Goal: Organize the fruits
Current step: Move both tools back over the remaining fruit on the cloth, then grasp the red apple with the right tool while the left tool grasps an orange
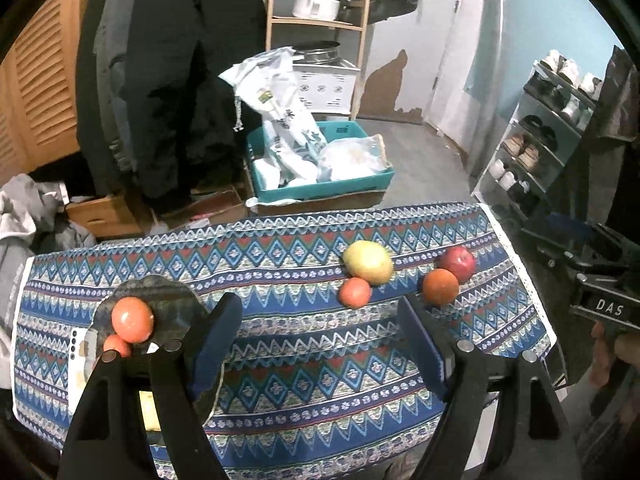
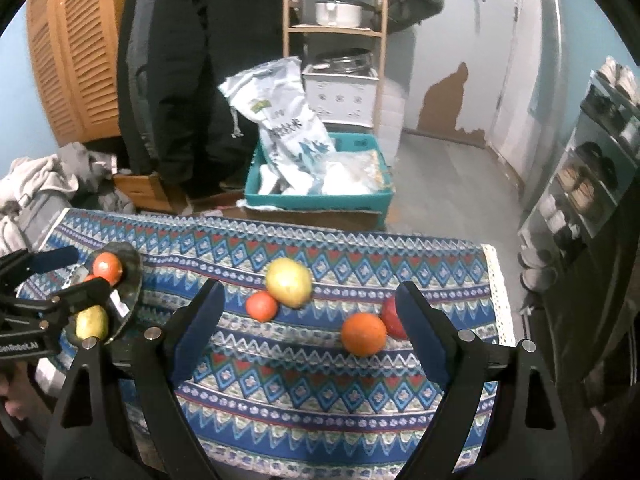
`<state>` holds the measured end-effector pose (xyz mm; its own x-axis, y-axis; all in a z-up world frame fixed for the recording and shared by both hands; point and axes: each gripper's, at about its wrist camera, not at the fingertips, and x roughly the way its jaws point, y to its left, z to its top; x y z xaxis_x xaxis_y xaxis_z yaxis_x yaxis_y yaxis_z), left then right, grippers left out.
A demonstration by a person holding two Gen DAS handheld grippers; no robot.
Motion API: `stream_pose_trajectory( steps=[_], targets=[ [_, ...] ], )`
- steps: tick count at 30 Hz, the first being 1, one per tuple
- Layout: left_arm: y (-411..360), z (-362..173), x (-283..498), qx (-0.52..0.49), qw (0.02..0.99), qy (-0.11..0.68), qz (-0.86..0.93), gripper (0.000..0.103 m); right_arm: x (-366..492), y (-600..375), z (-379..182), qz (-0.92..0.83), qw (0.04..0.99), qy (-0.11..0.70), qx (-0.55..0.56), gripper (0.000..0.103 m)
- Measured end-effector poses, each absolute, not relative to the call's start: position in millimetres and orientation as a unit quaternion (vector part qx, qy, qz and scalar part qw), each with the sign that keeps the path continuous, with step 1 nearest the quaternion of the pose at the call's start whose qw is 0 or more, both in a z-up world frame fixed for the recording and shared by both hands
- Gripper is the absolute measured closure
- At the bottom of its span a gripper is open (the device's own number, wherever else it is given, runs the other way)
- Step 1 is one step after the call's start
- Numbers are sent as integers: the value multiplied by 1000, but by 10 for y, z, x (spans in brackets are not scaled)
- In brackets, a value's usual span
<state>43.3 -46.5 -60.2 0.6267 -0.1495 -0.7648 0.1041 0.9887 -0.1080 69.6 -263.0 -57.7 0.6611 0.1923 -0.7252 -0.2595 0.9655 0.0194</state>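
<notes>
Fruit is being gathered onto the dark plate (image 2: 130, 280) at the left end of the patterned cloth (image 1: 320, 360), which explains the split. Three pieces already sit on the plate: a large orange-red fruit (image 1: 132, 319), a smaller one (image 1: 117, 346) tucked under it, and a yellow-green one (image 2: 92, 322) half hidden behind the left gripper (image 1: 320, 336).

To the right of the plate, loose on the cloth, lie a small red-orange fruit (image 2: 262, 306) touching a big yellow mango (image 2: 289, 282), then an orange (image 2: 363, 334) against what is probably a red apple (image 2: 390, 318), partly covered by a finger.

The left gripper's fingers stand wide and empty. The right gripper (image 2: 312, 336) is also wide and empty, its fingers framing the loose fruit.
</notes>
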Motion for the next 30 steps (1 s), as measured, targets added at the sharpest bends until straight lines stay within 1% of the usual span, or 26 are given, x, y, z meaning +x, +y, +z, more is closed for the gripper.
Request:
stream_pose_trajectory(
  steps=[13,16,24,30],
  targets=[
    [-769,-620,655,-7,894,439,-91,22,802,-3111,-855,87,901,423,-27,16],
    [-824,-653,754,-1,891,444,-93,17,869,-3199,-914,84,897,433,-22,16],
    [-948,-818,1084,25,879,466,-101,17,1223,-3344,-1016,89,877,472,-5,16],
    [-966,-958,1370,3,858,500,-115,17,1525,-3344,-1119,97,856,507,-2,16]
  ],
)
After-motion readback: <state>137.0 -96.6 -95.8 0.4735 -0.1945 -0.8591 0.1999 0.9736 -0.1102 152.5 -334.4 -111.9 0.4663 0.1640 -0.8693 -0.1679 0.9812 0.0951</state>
